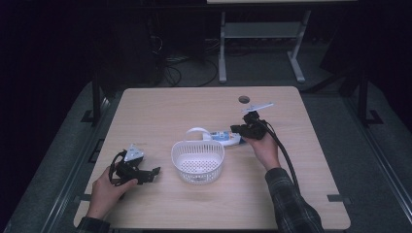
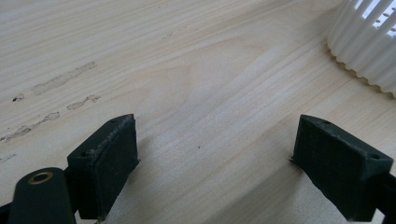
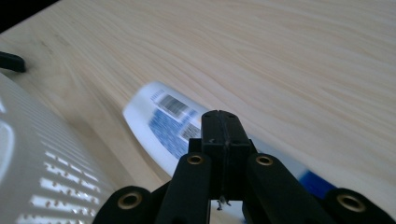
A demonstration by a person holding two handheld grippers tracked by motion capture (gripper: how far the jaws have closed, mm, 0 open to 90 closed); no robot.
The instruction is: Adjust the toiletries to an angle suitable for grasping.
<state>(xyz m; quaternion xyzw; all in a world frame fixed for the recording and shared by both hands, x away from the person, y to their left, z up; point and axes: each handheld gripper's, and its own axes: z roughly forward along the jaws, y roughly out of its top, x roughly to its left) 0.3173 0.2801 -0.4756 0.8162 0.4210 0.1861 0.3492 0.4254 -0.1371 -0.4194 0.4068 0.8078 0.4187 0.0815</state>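
A white perforated basket (image 1: 197,162) with a handle stands at the middle of the wooden table (image 1: 160,104). Just behind it, to the right, lies a white and blue tube (image 1: 222,136) with a barcode. My right gripper (image 1: 235,129) is over the tube's right part. In the right gripper view its jaws are pressed together (image 3: 223,119) above the tube (image 3: 168,116), with nothing seen between them, and the basket wall (image 3: 42,172) is at the left. My left gripper (image 1: 154,172) rests low on the table left of the basket, jaws wide apart (image 2: 215,140), with bare wood between them and the basket's ribbed wall (image 2: 369,51) at top right.
A round cable hole (image 1: 244,99) sits near the table's far edge. Behind the table stand a grey desk frame (image 1: 262,34) and loose cables on the floor. Bare wood stretches along the table's front and far left.
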